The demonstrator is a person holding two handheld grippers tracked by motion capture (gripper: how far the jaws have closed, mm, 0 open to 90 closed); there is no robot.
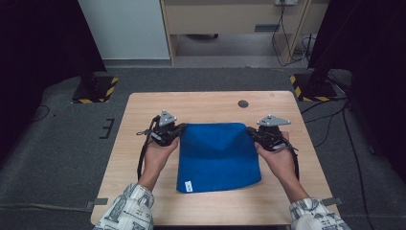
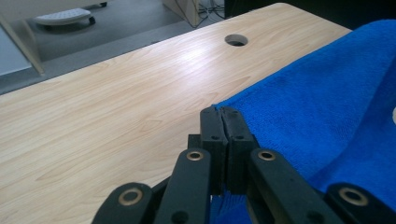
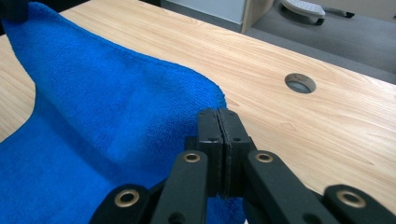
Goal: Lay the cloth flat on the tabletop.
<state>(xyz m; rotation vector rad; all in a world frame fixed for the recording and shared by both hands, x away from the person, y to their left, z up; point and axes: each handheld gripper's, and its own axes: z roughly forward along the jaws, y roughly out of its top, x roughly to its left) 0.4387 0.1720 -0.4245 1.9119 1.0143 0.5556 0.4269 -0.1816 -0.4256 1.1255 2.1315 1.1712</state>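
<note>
Blue cloth (image 1: pixel 218 155) lies on the wooden table (image 1: pixel 143 108), stretched btwn the two grippers. Left gripper (image 1: pixel 178 129) is clamped on the cloth's far left corner; right gripper (image 1: pixel 249 130) is clamped on its far right corner. Both corners sit right at the jaw tips, w/ the rest of the cloth spreading back toward the person, beside and behind each gripper.

In the left gripper view, jaws are pressed together w/ the cloth (image 2: pixel 327 107) corner pinched at their tips (image 2: pixel 223 112); fabric rises to the right of the jaws and runs back under them. Bare table (image 2: pixel 116 121) is ahead and to the left, w/ a round cable hole (image 2: pixel 236 40) well ahead.

In the right gripper view, jaws are together at (image 3: pixel 218 112) on the cloth (image 3: pixel 102 140) edge; fabric spreads left of the jaws and sags in the middle. Far corner of it goes up to the other gripper at top left. Cable hole (image 3: pixel 300 83) is ahead and to the right, apart from the cloth.

Small white tag (image 1: pixel 188 185) sits at the near left corner, well behind the left gripper. Left hand (image 1: pixel 158 153) and right hand (image 1: pixel 277 160) hold the gripper bodies.
</note>
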